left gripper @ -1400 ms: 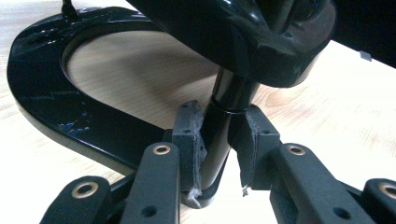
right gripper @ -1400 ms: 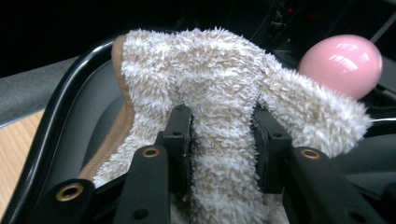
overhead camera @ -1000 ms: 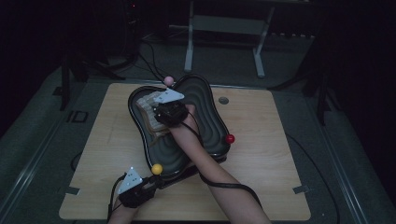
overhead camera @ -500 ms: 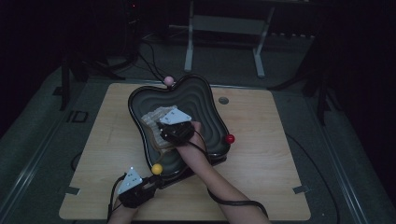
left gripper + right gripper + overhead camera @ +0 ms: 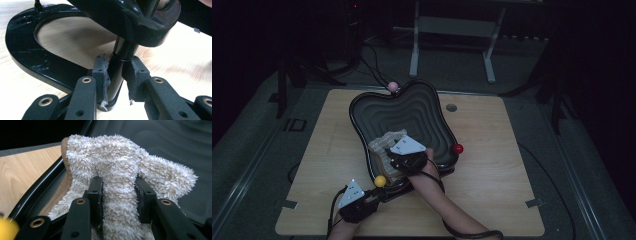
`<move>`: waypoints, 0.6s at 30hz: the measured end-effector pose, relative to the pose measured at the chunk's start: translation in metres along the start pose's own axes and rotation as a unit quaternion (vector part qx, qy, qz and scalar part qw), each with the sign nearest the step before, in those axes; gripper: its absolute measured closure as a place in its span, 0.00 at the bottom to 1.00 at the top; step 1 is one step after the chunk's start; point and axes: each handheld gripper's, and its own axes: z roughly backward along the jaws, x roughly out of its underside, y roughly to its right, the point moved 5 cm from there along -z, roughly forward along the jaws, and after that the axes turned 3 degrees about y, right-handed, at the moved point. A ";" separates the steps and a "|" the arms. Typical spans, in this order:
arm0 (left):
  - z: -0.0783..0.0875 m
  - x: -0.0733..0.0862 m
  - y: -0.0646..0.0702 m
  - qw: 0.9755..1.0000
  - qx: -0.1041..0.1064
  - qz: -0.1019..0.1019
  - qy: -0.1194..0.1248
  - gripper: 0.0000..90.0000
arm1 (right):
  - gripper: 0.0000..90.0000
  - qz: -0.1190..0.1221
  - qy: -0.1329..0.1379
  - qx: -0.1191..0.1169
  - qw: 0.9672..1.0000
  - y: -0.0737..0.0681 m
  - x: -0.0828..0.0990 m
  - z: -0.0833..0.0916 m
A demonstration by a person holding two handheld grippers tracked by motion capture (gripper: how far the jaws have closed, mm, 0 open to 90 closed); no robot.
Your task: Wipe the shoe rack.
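Black jaws of our left gripper (image 5: 116,82) pinch the upright post (image 5: 119,67) of the tray's stand (image 5: 30,60) at the near left of the table (image 5: 512,150), and we hold it there to steady the whole piece. If that grip slips on the glossy post, we judge the stand could skid or the tray (image 5: 422,107) tip while the other hand rubs.

Farther in, our right gripper (image 5: 120,192) is clamped on a fold of the fluffy beige cloth (image 5: 120,157), which lies in the near left part of the ribbed tray, draped toward its rim. The wad could snag on the ridges or pull out of the jaws, and a hard push near the edge could drag it over the rim.

Against the earlier frames, we see the right gripper and cloth have come from the far left of the tray toward us; the left gripper has not moved.
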 end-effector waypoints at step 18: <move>0.001 0.000 0.000 1.000 -0.001 0.007 0.004 0.79 | 0.71 0.018 -0.009 -0.012 1.000 0.001 0.029 0.026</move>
